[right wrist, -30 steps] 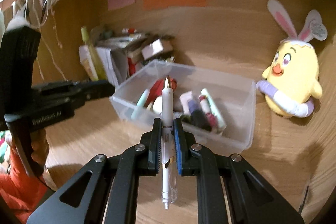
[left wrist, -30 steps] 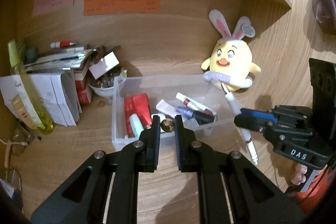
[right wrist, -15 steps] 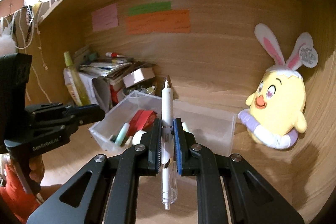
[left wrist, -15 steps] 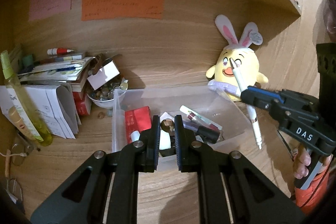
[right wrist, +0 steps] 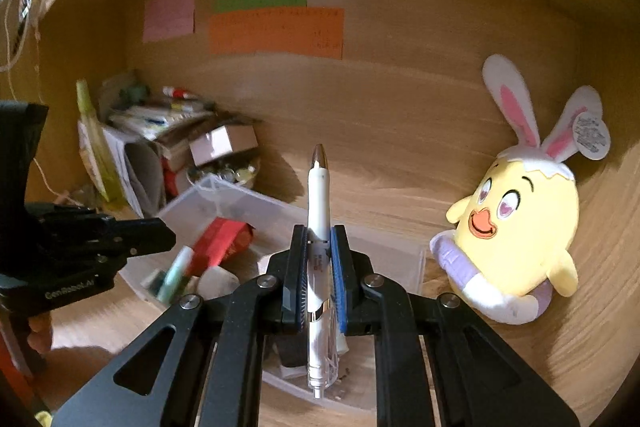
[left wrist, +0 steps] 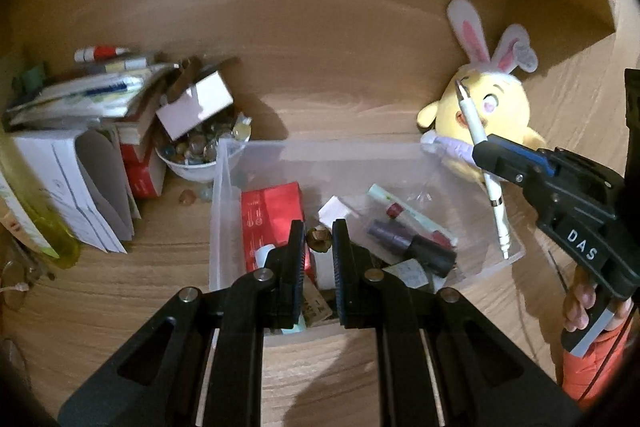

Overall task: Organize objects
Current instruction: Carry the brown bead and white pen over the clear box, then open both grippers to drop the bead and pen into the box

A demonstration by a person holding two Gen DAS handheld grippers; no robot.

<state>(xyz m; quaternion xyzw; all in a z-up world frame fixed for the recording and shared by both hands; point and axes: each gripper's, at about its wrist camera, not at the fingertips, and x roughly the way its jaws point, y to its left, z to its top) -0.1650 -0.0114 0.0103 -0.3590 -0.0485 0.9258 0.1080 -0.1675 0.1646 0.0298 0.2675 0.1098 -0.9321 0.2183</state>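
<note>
Pen (right wrist: pixel 319 267) in white plastic, clamped at mid-barrel by the right gripper (right wrist: pixel 319 269), its long axis running along the fingers with the metal-coloured end pointing up and away and the writing tip toward the camera. Directly beneath and beyond it sits a clear plastic bin (right wrist: pixel 416 259) on the wooden tabletop (right wrist: pixel 500 355), already holding a red packet (left wrist: pixel 270 215), tubes and other small items. In the left wrist view the pen (left wrist: pixel 482 163) hangs over the bin's (left wrist: pixel 224 195) right end, tilted, so the right hand is the nearer one and, by my reading, only a lowering and release remains to drop it in. The left gripper (left wrist: pixel 319 259) hovers over the bin's near side with its jaws narrowed to a small gap and nothing between them. A yellow plush chick with rabbit ears (right wrist: pixel 520 235) leans against the back wall just right of the bin; a stack of papers and boxes (left wrist: pixel 92 131) and a bowl of pebbles (left wrist: pixel 200 155) crowd the left.
</note>
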